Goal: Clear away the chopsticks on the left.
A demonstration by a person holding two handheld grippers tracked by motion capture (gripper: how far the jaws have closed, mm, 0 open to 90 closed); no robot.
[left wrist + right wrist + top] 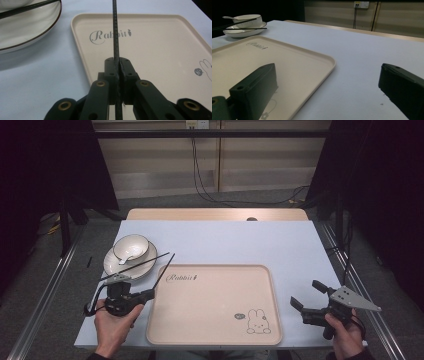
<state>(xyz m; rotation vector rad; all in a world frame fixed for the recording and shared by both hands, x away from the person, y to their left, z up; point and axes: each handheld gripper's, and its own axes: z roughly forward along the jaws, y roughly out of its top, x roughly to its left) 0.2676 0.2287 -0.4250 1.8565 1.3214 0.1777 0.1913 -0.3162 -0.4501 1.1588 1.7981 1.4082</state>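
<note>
My left gripper (150,293) is shut on the thick end of a black chopstick (164,270), which points up and away over the left edge of the beige tray (215,320). In the left gripper view the jaws (117,62) pinch that chopstick (115,30) above the tray's "Rabbit" print. A second chopstick (131,266) lies across the white plate (111,265), which carries a bowl (135,244) and a spoon (125,259). My right gripper (306,294) hovers open beside the tray's right edge, nothing between its jaws (327,85).
A white cloth (280,245) covers the table, with a wooden strip (215,214) along the far edge. The plate (244,32) and bowl (247,18) sit beyond the tray (287,57) in the right gripper view. Cables (210,195) trail on the floor behind.
</note>
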